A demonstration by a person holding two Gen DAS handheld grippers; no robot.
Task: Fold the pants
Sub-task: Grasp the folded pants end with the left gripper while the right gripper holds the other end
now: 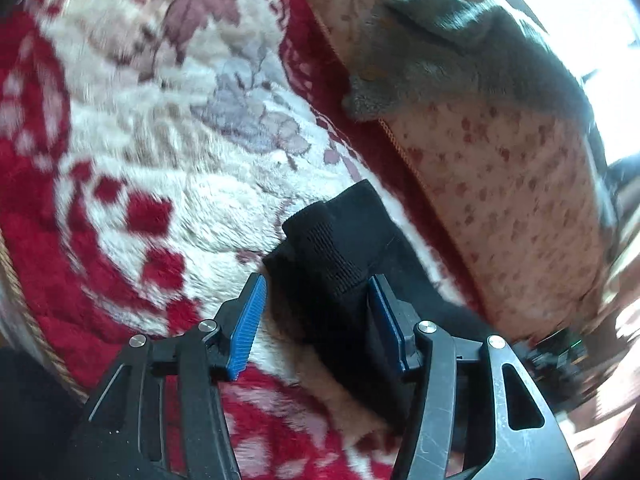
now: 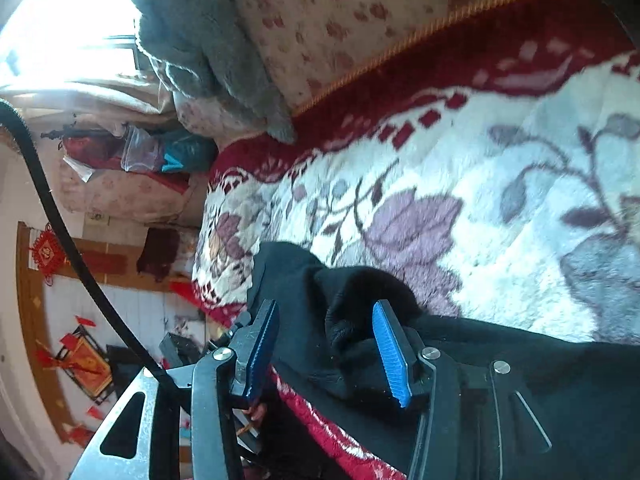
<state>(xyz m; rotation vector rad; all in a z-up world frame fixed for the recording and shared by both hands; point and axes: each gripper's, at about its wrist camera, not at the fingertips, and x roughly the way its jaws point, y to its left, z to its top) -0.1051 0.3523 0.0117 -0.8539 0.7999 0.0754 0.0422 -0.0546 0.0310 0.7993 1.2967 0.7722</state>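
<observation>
You have one pair of black pants (image 1: 332,248) on one red-and-white floral blanket (image 1: 132,152). You hold two grippers, left (image 1: 316,316) and right (image 2: 326,340), each with two blue pads (image 1: 249,322). One grey fleece cloth (image 1: 452,52) lies on one speckled pillow (image 1: 500,200).

The bed is covered by a plush blanket (image 1: 132,152) patterned in red and white with mauve flowers and edged with gold cord. Black pants (image 1: 340,248) are spread on this blanket near its edge. A floral-print pillow (image 1: 500,184) is set against the blanket's border, and a grey fleece cloth (image 1: 448,52) is draped over the pillow.
</observation>
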